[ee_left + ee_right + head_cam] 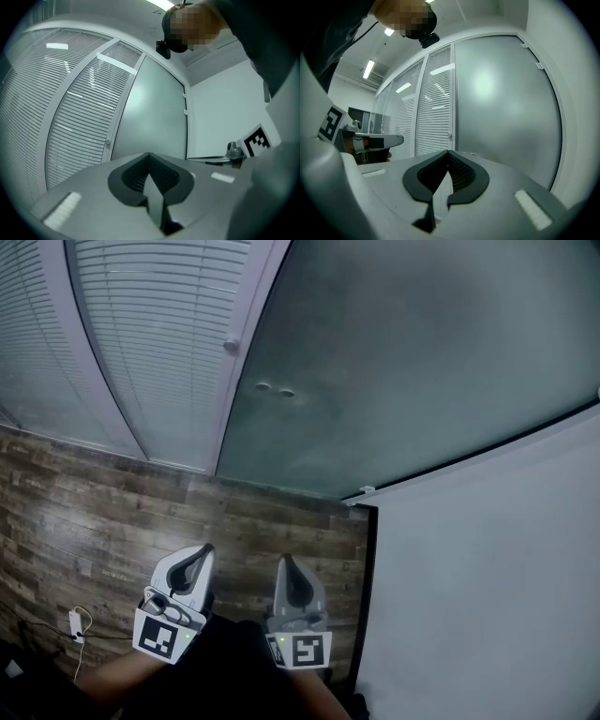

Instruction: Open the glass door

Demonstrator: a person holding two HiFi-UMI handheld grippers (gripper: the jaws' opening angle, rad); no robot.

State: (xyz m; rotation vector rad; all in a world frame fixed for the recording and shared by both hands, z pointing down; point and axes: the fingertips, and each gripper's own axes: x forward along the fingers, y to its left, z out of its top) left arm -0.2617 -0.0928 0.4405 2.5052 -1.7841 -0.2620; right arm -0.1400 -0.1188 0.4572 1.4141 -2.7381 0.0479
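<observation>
Glass door (pixel 403 362), frosted, meets dark wood-plank floor (pixel 112 512).

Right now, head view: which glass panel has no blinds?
The frosted glass door, next to the white wall, with two round fittings near its edge. The panels left of it are both slatted with blinds.

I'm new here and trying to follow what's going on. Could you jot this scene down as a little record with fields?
Place: wood-pattern floor in front of a frosted glass door
Door: looks closed, nothing touching it
Beside door: slatted blinds on one side, white wall on the other
Left claw: shut, empty
Right claw: shut, empty
Both claws: side by side, short of the door
</observation>
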